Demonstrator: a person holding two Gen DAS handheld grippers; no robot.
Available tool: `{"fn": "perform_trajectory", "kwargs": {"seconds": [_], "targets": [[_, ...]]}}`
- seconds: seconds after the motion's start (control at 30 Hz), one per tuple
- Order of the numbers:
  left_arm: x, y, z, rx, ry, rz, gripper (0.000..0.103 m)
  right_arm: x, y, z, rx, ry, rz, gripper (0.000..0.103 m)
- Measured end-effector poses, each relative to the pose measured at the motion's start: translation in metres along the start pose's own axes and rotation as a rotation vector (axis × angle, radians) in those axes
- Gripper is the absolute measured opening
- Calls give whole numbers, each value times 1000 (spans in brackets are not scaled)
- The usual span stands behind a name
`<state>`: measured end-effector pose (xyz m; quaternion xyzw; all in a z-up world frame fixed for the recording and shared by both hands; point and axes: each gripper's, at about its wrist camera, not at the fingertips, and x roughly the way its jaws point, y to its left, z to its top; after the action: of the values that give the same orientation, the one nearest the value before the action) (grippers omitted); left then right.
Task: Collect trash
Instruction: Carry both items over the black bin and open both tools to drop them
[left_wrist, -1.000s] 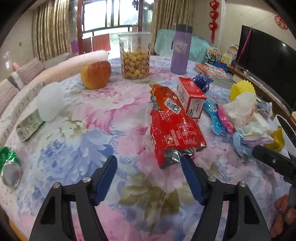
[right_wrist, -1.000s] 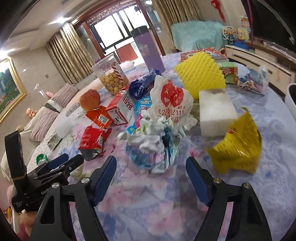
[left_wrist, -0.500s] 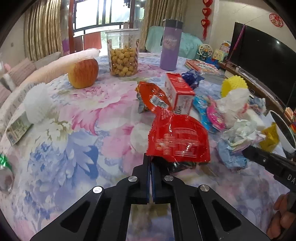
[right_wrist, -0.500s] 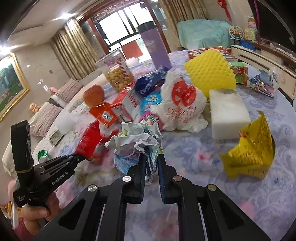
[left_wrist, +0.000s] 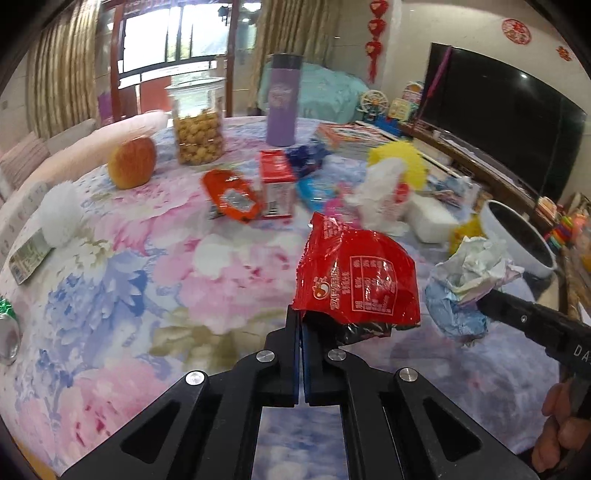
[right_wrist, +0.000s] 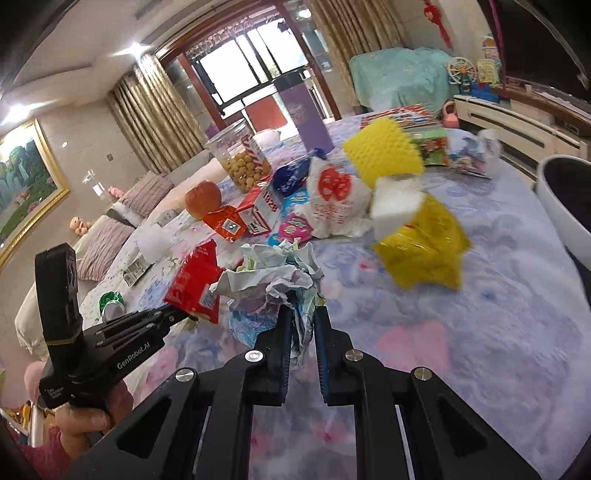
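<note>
Grip: left gripper clamps red wrapper; right gripper clamps crumpled paper | carry both level to white bin; release above it

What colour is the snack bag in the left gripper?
Red, with a silvery-dark inside at its torn end; the snack bag shows best in the left wrist view.

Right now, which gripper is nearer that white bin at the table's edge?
Right. The right gripper, clutching crumpled paper, sits just before the white bin; the left gripper is farther off.
</note>
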<state>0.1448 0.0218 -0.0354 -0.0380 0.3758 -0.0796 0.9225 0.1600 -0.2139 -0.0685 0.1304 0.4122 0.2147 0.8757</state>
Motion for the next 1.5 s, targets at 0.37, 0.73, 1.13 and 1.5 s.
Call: {"fn": "perform_trajectory", "kwargs": {"seconds": [0.37,0.73,1.13,1.5], "targets": [[-8,-61,-1,110,16,-93,0,-44,-43,-10,81,-61,-86,12],[9,-116,9,198,41,-158,0,-71,-90,-12,157,-106,-159,12],[46,-172,34,261,60,-210,0,-100,-139,-2,219,-158,-239,12],[81,-215,64,317,60,-230,0,-123,-181,17,258,-193,-305,12]]}}
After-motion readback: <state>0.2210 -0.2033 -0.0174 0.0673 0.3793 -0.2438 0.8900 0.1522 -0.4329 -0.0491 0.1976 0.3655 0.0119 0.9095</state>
